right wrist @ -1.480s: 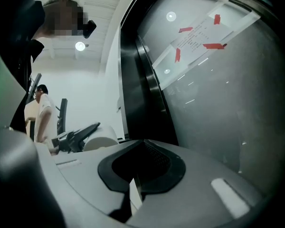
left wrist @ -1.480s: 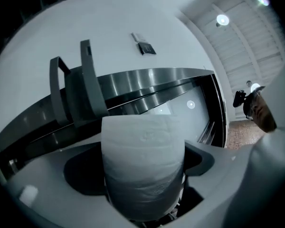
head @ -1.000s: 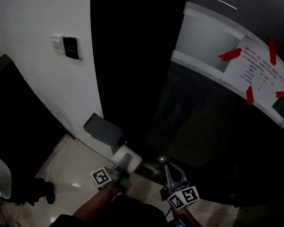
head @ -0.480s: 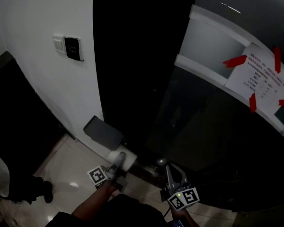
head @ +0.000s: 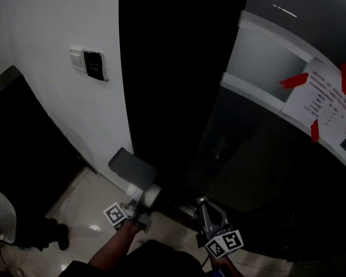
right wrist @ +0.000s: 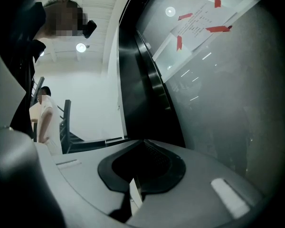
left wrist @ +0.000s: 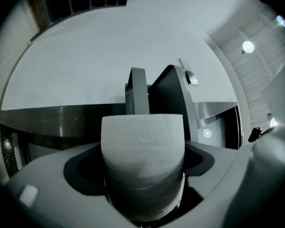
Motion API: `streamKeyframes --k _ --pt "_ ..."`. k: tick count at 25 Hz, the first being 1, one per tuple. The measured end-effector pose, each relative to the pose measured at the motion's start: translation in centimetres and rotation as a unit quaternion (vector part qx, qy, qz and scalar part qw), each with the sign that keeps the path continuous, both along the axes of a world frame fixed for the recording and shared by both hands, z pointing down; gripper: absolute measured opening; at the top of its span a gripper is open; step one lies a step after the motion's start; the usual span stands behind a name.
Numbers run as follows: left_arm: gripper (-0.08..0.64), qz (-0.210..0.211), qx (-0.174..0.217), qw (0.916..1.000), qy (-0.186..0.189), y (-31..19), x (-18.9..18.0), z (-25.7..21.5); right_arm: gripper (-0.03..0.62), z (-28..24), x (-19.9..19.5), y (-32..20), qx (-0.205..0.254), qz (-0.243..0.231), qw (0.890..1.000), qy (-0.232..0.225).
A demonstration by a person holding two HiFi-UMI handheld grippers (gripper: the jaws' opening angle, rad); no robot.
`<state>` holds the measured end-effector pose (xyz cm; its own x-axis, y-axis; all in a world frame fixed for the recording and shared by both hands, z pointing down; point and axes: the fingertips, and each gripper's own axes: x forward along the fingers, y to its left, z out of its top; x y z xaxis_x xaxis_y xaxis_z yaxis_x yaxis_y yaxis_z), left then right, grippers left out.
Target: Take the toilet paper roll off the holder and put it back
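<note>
The white toilet paper roll (head: 149,195) sits just below the grey holder (head: 131,166) on the white wall, right at its lower edge. My left gripper (head: 143,199) is shut on the roll. In the left gripper view the toilet paper roll (left wrist: 142,148) fills the space between the jaws, with the holder (left wrist: 167,95) and its raised flap right behind it. My right gripper (head: 202,203) hangs lower right of the roll, near the dark glass, shut with nothing in it. In the right gripper view the right gripper (right wrist: 143,144) points up along the glass.
A dark glass partition (head: 259,172) with a taped paper notice (head: 328,100) stands to the right. A switch plate (head: 94,65) is on the white wall. A person's shoe (head: 59,234) rests on the glossy tiled floor (head: 83,209) at the left.
My left gripper has carried the roll up and left, closer under the holder's flap. The right gripper has stayed about where it was.
</note>
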<state>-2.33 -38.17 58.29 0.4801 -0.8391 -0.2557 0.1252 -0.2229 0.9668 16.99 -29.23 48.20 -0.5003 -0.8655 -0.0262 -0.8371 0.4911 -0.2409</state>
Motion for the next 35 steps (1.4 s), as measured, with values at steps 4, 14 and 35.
streamKeyframes --k 4,14,35 --pt "0.457 -0.017 0.0 0.9999 0.001 -1.4 -2.4 0.1 0.012 0.1 -0.3 -0.6 -0.002 0.002 1.0 0.001" --pt "0.457 -0.014 0.005 0.9999 0.002 -2.6 -5.6 -0.1 0.014 -0.5 -2.7 -1.8 0.012 -0.012 1.0 0.013" --pt "0.457 -0.004 -0.004 0.9998 -0.018 -0.1 -7.6 1.3 0.014 -1.1 -4.1 -1.3 0.02 -0.016 1.0 0.009"
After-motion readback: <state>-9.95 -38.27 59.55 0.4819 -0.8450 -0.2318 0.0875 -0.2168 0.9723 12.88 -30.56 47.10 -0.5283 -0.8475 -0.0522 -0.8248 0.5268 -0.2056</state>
